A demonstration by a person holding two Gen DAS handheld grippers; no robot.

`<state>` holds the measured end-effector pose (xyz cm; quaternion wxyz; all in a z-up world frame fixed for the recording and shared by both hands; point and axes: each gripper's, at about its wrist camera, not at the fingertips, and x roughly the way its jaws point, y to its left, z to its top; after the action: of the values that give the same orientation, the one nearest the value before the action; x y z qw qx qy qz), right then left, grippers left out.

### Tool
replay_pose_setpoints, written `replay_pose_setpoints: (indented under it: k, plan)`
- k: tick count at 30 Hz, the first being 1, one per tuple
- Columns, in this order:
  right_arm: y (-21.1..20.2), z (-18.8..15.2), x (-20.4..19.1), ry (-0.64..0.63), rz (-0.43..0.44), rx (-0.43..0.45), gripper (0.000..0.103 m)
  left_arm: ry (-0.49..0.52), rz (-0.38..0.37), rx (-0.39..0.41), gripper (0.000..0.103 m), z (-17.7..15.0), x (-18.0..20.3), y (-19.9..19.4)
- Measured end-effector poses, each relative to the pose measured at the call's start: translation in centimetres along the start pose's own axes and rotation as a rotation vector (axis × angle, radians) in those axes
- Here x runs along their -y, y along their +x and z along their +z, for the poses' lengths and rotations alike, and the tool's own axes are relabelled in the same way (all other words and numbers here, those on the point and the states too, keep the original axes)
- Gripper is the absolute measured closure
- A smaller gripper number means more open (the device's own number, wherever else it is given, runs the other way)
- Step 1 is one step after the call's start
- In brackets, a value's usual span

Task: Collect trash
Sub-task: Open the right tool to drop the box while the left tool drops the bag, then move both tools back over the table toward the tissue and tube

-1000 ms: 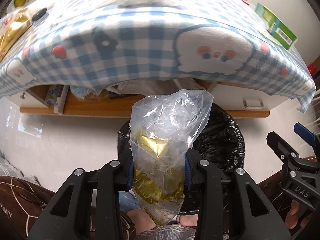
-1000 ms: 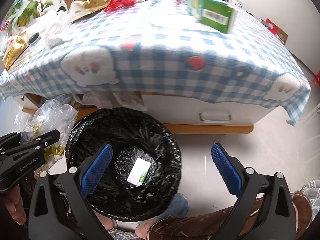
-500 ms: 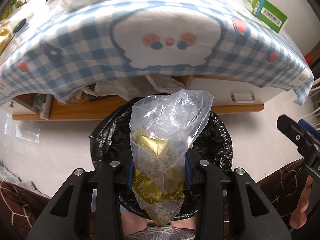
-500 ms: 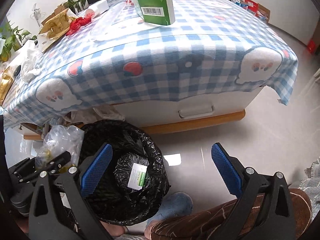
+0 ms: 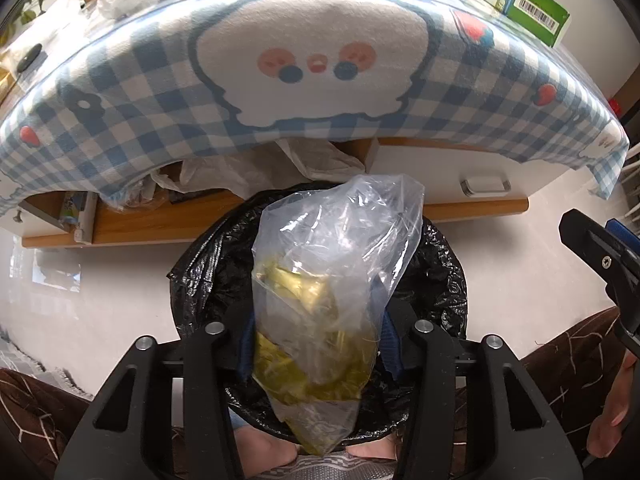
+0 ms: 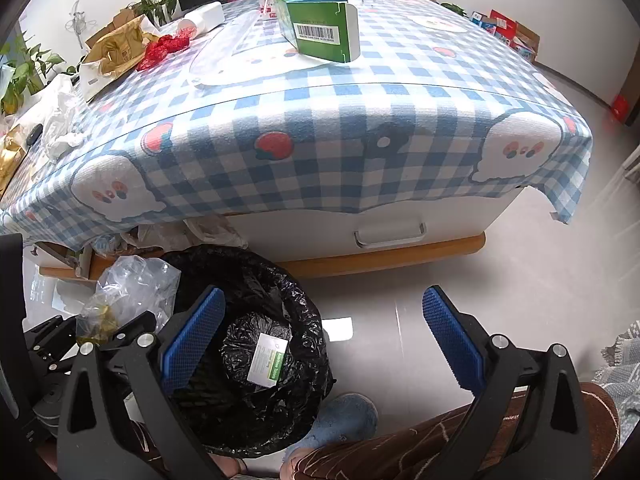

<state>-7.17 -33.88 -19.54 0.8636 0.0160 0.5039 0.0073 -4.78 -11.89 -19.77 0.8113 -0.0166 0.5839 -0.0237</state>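
Now that the left gripper (image 5: 316, 344) has carried its crinkled clear plastic bag of gold wrappers (image 5: 324, 280) over the black-lined round trash bin (image 5: 444, 280), pinched tight, letting go should drop it in; the right gripper (image 6: 320, 340) waits spread wide nearby.

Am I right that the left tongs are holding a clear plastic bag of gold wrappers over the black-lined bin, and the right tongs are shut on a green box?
Not quite. In the right wrist view the right tongs are open and hold nothing; the green box sits on the table. The left tongs do grip the clear plastic bag over the black-lined bin.
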Motion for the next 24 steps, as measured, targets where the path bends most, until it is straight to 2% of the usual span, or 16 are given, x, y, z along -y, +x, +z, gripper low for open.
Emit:
replay_pose_setpoints:
  k: [3, 9, 18, 24]
  plan:
    - [0.0, 0.0, 0.0, -0.002, -0.004, 0.002, 0.008, 0.006, 0.002, 0.006, 0.038, -0.2, -0.3, -0.3]
    - [-0.4, 0.1, -0.4, -0.014, -0.006, 0.021, 0.008, -0.004, 0.012, 0.030, 0.022, -0.3, -1.3, -1.0]
    - [-1.1, 0.4, -2.0, -0.063, 0.009, 0.052, 0.008, -0.028, 0.012, 0.137, 0.009, -0.1, -3.5, -4.7]
    - [-3.2, 0.7, -2.8, -0.072, 0.013, 0.101, 0.008, -0.050, 0.018, 0.201, 0.006, -0.1, -4.9, -8.0]
